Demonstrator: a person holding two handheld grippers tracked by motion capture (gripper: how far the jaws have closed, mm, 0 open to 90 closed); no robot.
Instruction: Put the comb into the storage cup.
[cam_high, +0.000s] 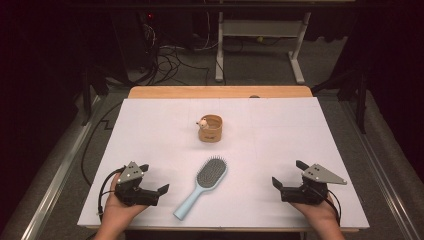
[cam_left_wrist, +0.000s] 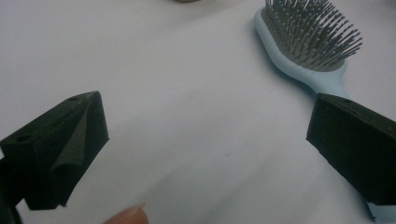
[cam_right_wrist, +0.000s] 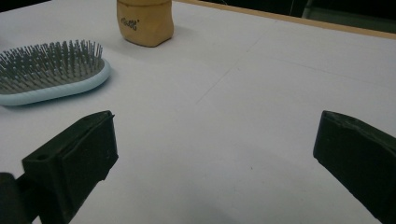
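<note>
So, biggest thing first: the white table top (cam_high: 300, 135) takes up most of the high view, with a wooden edge (cam_high: 220, 92) along its far side; lying on it near the front middle is a light blue hairbrush (cam_high: 201, 187), bristles up, head pointing away and a bit right, handle angled back toward the person's left; further back, around the centre, sits a small tan pouch (cam_high: 210, 128) with something pale poking out of its top, well apart from the brush; the left gripper (cam_high: 156, 180) rests on the table just left of the brush handle, jaws spread wide with nothing between them, and in the left gripper view the brush (cam_left_wrist: 308, 42) sits just past its jaw; the right gripper (cam_high: 289, 173) is over on the right, well clear of the brush, jaws also wide apart and empty.
</note>
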